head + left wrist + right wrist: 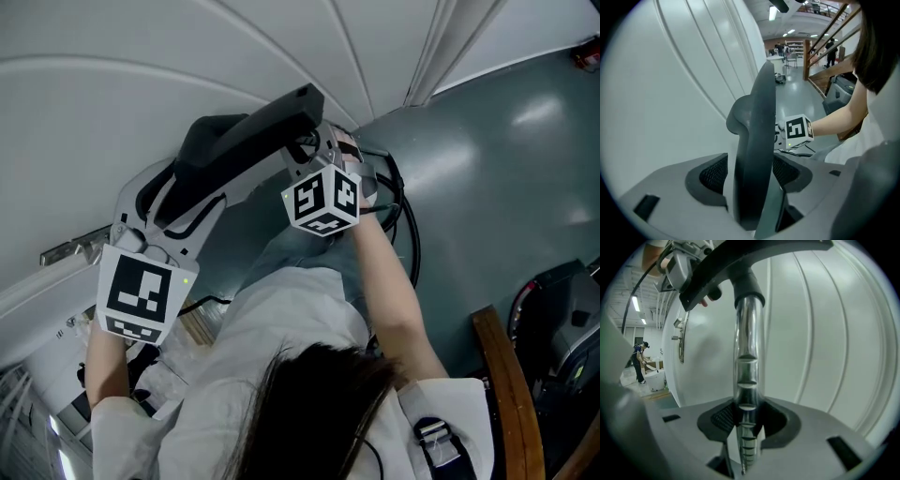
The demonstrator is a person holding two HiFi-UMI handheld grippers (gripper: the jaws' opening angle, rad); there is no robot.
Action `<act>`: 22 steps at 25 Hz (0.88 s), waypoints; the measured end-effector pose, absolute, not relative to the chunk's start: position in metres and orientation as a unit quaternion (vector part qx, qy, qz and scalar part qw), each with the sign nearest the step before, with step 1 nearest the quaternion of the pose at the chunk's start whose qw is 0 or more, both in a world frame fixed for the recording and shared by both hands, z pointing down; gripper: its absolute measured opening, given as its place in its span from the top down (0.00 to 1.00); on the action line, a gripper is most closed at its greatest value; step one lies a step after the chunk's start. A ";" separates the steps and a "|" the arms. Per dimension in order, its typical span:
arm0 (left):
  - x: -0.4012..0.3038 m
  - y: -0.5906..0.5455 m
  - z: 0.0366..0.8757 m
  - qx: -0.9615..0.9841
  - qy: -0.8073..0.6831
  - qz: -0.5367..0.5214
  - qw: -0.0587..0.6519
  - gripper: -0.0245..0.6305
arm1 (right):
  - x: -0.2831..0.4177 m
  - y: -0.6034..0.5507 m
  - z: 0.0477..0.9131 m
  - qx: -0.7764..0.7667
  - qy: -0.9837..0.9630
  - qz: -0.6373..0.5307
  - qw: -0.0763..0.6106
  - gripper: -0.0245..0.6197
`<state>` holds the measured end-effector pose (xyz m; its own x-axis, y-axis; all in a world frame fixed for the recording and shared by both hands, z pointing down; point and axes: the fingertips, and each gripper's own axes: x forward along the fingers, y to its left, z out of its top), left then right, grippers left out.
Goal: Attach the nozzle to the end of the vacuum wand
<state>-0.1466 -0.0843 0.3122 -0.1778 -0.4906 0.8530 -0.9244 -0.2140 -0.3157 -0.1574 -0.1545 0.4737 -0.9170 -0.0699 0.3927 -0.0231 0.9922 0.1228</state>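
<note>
- The right tongs (747,427) are closed on a chromed, ribbed wand (747,348), which is pinched between the dark pads and stands upright.
- High above the tongs, the wand's top is capped by the round neck of a dark nozzle (740,258), whose flat head is spread crosswise.
- Above and left of the tongs, the left tongs (679,263) are seen at the nozzle's end.
- A white ribbed wall (825,333) is seen beyond the tongs, with a metal handle (682,341) to the left.
- Far left, a person (639,359) is seen beside a white bucket (656,379).

Glossy chrome metal wand (748,338), matt dk grey plastic nozzle (754,154)
</note>
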 end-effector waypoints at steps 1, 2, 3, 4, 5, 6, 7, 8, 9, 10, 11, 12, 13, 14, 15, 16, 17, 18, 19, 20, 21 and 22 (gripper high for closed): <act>-0.150 -0.085 0.312 0.598 -0.588 0.502 0.211 0.52 | -0.158 -0.155 0.474 0.025 -0.977 -0.057 0.202 0.74; -0.151 -0.084 0.312 0.596 -0.587 0.507 0.207 0.52 | -0.159 -0.156 0.475 0.026 -0.977 -0.056 0.202 0.74; -0.152 -0.082 0.312 0.596 -0.585 0.509 0.208 0.51 | -0.160 -0.157 0.476 0.027 -0.977 -0.055 0.202 0.74; -0.150 -0.079 0.313 0.599 -0.581 0.508 0.214 0.50 | -0.160 -0.158 0.477 0.028 -0.977 -0.055 0.203 0.74; -0.148 -0.076 0.314 0.603 -0.578 0.504 0.222 0.49 | -0.160 -0.160 0.478 0.030 -0.977 -0.054 0.204 0.74; -0.146 -0.074 0.314 0.604 -0.578 0.498 0.230 0.48 | -0.159 -0.162 0.479 0.031 -0.977 -0.053 0.204 0.74; -0.145 -0.071 0.313 0.602 -0.585 0.489 0.238 0.46 | -0.158 -0.164 0.479 0.032 -0.977 -0.052 0.204 0.74; -0.146 -0.069 0.310 0.597 -0.596 0.477 0.245 0.46 | -0.157 -0.165 0.478 0.032 -0.977 -0.051 0.203 0.74; -0.149 -0.067 0.306 0.591 -0.609 0.466 0.248 0.45 | -0.156 -0.166 0.478 0.032 -0.978 -0.051 0.202 0.74; -0.153 -0.063 0.302 0.585 -0.622 0.457 0.249 0.45 | -0.155 -0.167 0.478 0.031 -0.978 -0.051 0.201 0.74; -0.158 -0.057 0.297 0.578 -0.636 0.446 0.251 0.46 | -0.155 -0.167 0.478 0.031 -0.978 -0.050 0.200 0.74; -0.161 -0.050 0.292 0.571 -0.650 0.432 0.256 0.45 | -0.155 -0.167 0.478 0.032 -0.978 -0.050 0.199 0.74; -0.164 -0.040 0.287 0.564 -0.663 0.413 0.266 0.45 | -0.156 -0.167 0.478 0.033 -0.978 -0.050 0.198 0.74; -0.164 -0.029 0.284 0.559 -0.677 0.390 0.278 0.45 | -0.156 -0.167 0.479 0.034 -0.978 -0.050 0.199 0.74; -0.163 -0.018 0.282 0.554 -0.689 0.364 0.292 0.45 | -0.156 -0.166 0.479 0.034 -0.978 -0.050 0.199 0.74; -0.162 -0.007 0.281 0.550 -0.700 0.338 0.306 0.45 | -0.156 -0.167 0.479 0.034 -0.978 -0.049 0.200 0.74; -0.161 0.003 0.281 0.546 -0.710 0.312 0.317 0.45 | -0.155 -0.167 0.479 0.035 -0.978 -0.049 0.200 0.74; -0.161 0.012 0.282 0.541 -0.720 0.289 0.326 0.45 | -0.155 -0.168 0.479 0.036 -0.978 -0.048 0.201 0.74; -0.162 0.021 0.284 0.536 -0.728 0.266 0.333 0.46 | -0.155 -0.171 0.479 0.038 -0.978 -0.047 0.202 0.74; -0.163 0.028 0.287 0.531 -0.736 0.245 0.341 0.46 | -0.155 -0.173 0.479 0.041 -0.977 -0.046 0.203 0.74; -0.165 0.035 0.291 0.526 -0.742 0.227 0.349 0.45 | -0.155 -0.177 0.479 0.043 -0.977 -0.045 0.203 0.74; -0.166 0.041 0.297 0.522 -0.745 0.215 0.357 0.45 | -0.154 -0.181 0.479 0.047 -0.977 -0.045 0.203 0.74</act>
